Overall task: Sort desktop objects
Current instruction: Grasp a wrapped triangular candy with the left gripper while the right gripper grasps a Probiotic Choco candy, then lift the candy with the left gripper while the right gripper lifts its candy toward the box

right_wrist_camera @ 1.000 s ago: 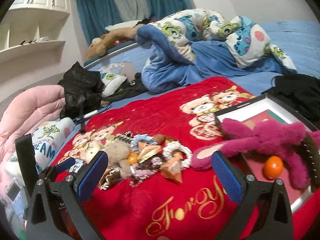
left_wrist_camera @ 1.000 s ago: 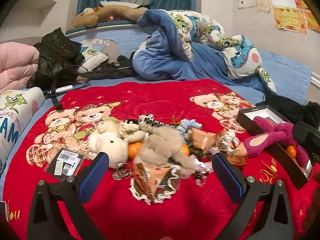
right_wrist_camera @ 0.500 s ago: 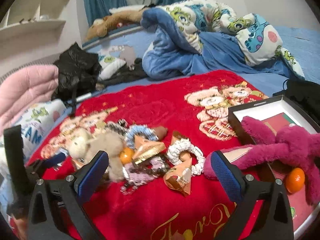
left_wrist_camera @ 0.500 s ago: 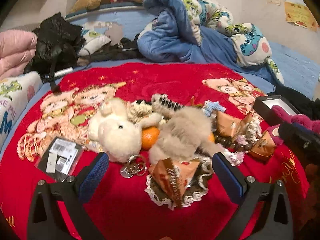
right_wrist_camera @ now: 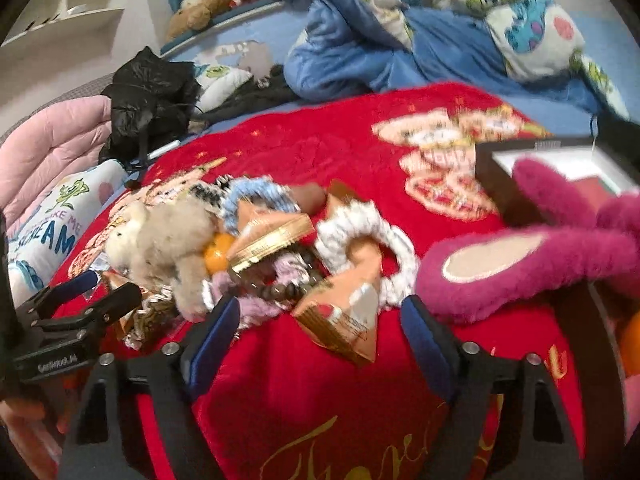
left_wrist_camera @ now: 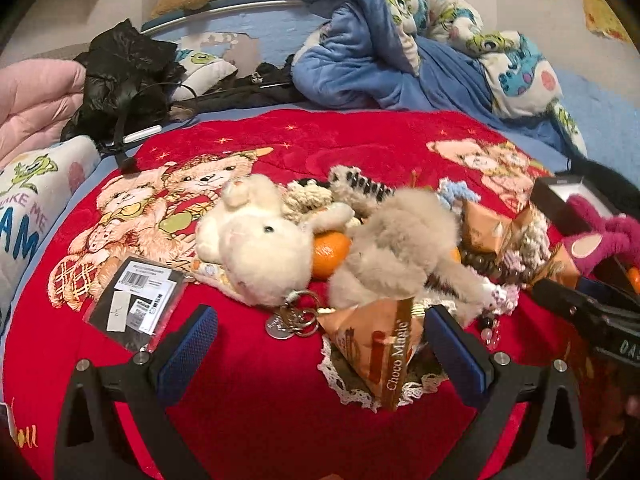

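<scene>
A pile of small things lies on the red bear-print blanket (left_wrist_camera: 320,148). It holds a white plush (left_wrist_camera: 256,240), a grey plush (left_wrist_camera: 400,248), an orange (left_wrist_camera: 330,254), a key ring (left_wrist_camera: 296,318), scrunchies and beads. My left gripper (left_wrist_camera: 320,344) stands open low over the pile's near edge, with an orange Choco snack pack (left_wrist_camera: 376,352) between its fingers, untouched. My right gripper (right_wrist_camera: 320,334) is closing around another triangular snack pack (right_wrist_camera: 344,312); its pads are apart from the pack. A white scrunchie (right_wrist_camera: 368,240) lies just behind that pack.
A magenta plush (right_wrist_camera: 540,256) lies half over a black box (right_wrist_camera: 496,176) at the right, close to my right gripper. A black barcode packet (left_wrist_camera: 136,300) lies left of the pile. A blue quilt (left_wrist_camera: 380,60), a black jacket (left_wrist_camera: 124,72) and pillows are behind.
Both grippers came down and closer to the pile, which now looks larger. The right gripper's jaws have narrowed around the triangular snack pack. The left jaws stay wide.
</scene>
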### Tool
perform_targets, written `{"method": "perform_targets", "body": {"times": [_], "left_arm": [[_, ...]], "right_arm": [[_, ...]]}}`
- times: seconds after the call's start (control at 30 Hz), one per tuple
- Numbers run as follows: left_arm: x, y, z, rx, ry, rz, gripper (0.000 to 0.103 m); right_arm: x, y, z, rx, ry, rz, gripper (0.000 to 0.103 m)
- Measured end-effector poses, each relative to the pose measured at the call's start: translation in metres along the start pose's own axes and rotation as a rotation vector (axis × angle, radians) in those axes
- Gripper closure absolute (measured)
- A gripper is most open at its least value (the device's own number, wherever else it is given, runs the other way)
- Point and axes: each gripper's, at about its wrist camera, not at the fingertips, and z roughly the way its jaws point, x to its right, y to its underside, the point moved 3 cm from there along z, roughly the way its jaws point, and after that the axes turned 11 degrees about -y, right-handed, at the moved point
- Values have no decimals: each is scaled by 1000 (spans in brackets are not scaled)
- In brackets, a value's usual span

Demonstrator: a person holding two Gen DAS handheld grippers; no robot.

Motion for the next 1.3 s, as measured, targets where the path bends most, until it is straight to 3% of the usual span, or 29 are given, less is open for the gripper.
{"method": "perform_targets", "body": {"times": [0.17, 0.33, 0.4, 0.6, 0.73, 0.83, 1.1, 1.17, 1.3], "left_arm": [[-1, 2, 8, -32, 22, -18, 0], [2, 5, 15, -59, 6, -3, 0], [5, 7, 15, -63, 2, 10, 0], [3, 9, 14, -67, 45, -11, 16], [4, 10, 10, -49, 79, -12, 47], [2, 10, 8, -41, 92, -24, 60], [2, 10, -4, 12, 126, -32, 77], [4, 9, -9, 33, 127, -22, 89], [5, 9, -14, 55, 140, -16, 91]], "right_arm": [[16, 4, 6, -10, -67, 88, 27], [28, 5, 5, 16, -80, 148, 50], [30, 5, 5, 21, -71, 161, 52], [29, 4, 4, 22, -63, 155, 59], [28, 4, 4, 17, -35, 147, 69], [24, 5, 4, 18, -30, 124, 70], [20, 5, 0, 30, -28, 108, 72], [17, 4, 0, 34, -22, 93, 72], [13, 4, -2, 41, -20, 74, 72]]}}
